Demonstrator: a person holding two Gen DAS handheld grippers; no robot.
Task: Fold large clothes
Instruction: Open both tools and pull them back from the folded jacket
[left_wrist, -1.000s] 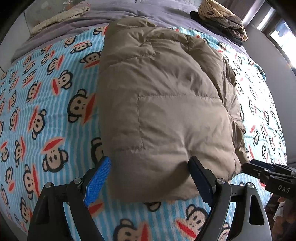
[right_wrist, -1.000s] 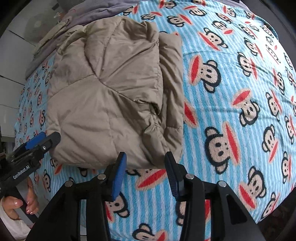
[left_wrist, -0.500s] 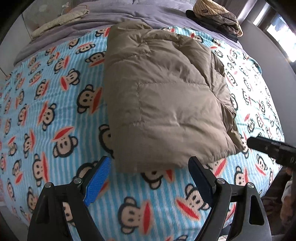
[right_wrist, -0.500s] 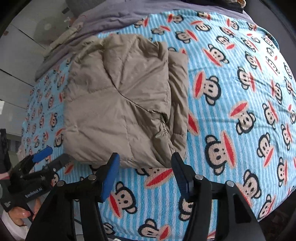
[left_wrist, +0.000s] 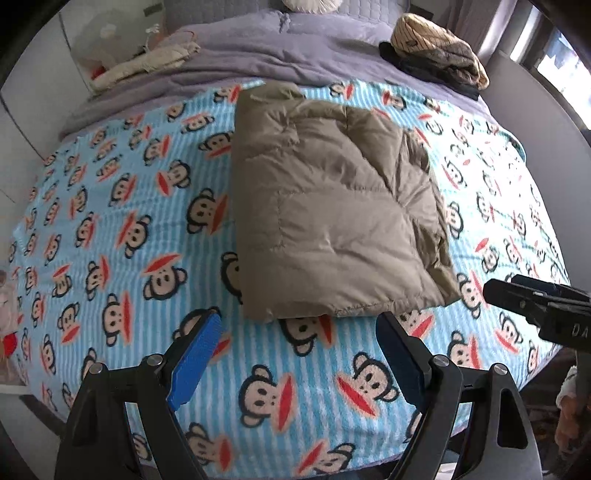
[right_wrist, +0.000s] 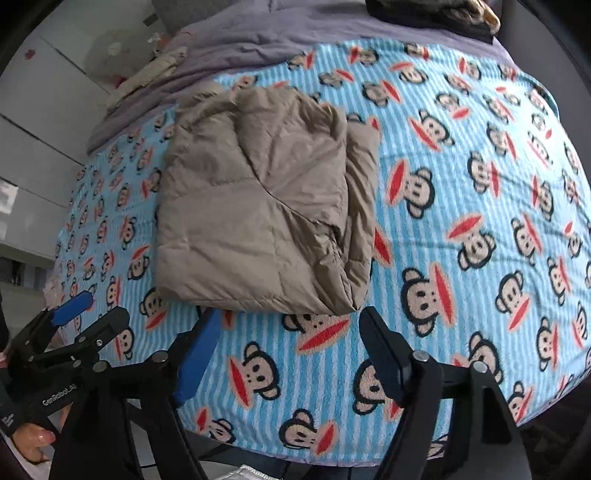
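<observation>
I judge folding finished: the tan puffer jacket (left_wrist: 332, 225) lies folded mid-frame; my left gripper (left_wrist: 299, 354) and right gripper (right_wrist: 288, 347) hang released, so next I'd only tidy edges.

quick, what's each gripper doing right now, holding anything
Left gripper: open, holding nothing, short of the folded jacket.
Right gripper: open, holding nothing, also off the jacket.

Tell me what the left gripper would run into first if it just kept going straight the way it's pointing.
Most likely the near hem of the folded tan jacket, which lies straight ahead of the open left gripper. Only a strip of monkey-print blanket lies between; if it is angled downward, it might touch the blanket first.
</observation>
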